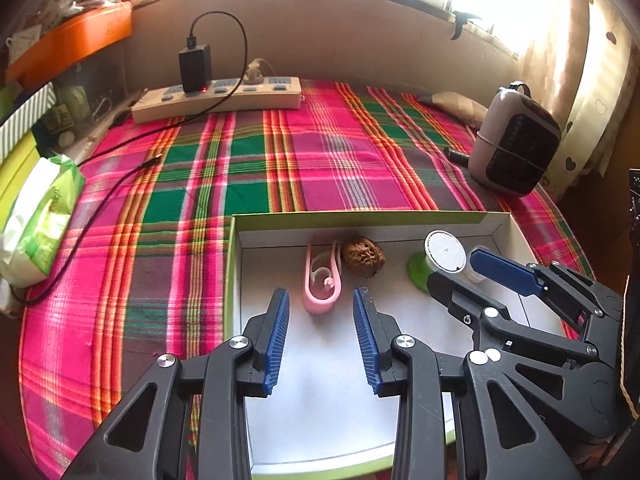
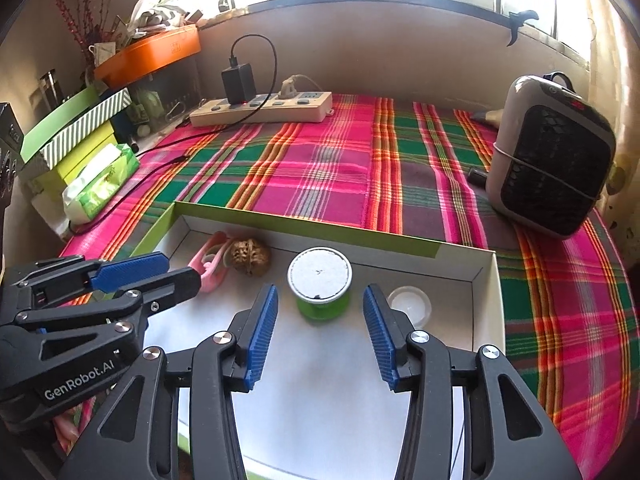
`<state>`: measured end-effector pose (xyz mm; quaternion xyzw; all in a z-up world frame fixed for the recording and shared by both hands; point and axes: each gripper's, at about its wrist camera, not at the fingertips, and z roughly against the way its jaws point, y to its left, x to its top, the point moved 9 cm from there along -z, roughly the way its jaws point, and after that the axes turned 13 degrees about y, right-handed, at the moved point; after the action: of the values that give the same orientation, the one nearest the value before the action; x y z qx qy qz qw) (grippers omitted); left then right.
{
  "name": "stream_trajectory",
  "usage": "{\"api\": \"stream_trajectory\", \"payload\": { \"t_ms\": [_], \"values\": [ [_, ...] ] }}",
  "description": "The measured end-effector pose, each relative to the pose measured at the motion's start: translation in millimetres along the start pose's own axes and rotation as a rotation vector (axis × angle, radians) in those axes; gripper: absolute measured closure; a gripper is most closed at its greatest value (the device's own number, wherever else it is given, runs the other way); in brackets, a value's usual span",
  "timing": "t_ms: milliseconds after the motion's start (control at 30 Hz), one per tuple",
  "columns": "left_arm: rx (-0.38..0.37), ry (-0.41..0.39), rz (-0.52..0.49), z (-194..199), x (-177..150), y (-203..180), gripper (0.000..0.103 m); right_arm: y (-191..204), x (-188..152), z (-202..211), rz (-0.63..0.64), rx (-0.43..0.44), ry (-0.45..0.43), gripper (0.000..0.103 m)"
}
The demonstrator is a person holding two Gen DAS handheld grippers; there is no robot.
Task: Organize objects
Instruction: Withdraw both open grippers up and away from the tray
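Four things already lie in the shallow green-edged box (image 1: 500, 222) on the plaid-covered worktop (image 1: 280, 168), so the sorting looks well along.

By the box's far wall towards its left corner lies the pink clip (image 1: 322, 280), long axis running from the near side to the far wall, closed rounded end nearest the left gripper (image 1: 321, 322), whose jaws are spread and hold nothing.

A walnut (image 1: 364, 258) sits just beside the clip.

Farther right the green spool (image 2: 320, 290) stands upright, white flat end up, ahead of the right gripper (image 2: 320, 330), jaws also spread and empty.

A small clear lid (image 2: 410, 306) lies towards the right wall.

Next comes either withdrawing or closing squarely on the spool.
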<state>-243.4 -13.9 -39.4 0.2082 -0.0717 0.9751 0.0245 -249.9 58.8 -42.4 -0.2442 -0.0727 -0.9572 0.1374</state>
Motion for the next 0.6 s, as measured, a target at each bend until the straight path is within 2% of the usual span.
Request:
{"api": "stream_trajectory", "payload": {
  "t_ms": [300, 600],
  "values": [
    [-0.017, -0.045, -0.009, 28.2, -17.3, 2.2, 0.071, 2.9, -15.3, 32.8, -0.027, -0.017, -0.057, 0.056],
    [-0.061, -0.082, 0.012, 53.2, -45.8, 22.6, 0.069, 6.3, -47.9, 63.5, -0.057, -0.038, -0.098, 0.056]
  ]
}}
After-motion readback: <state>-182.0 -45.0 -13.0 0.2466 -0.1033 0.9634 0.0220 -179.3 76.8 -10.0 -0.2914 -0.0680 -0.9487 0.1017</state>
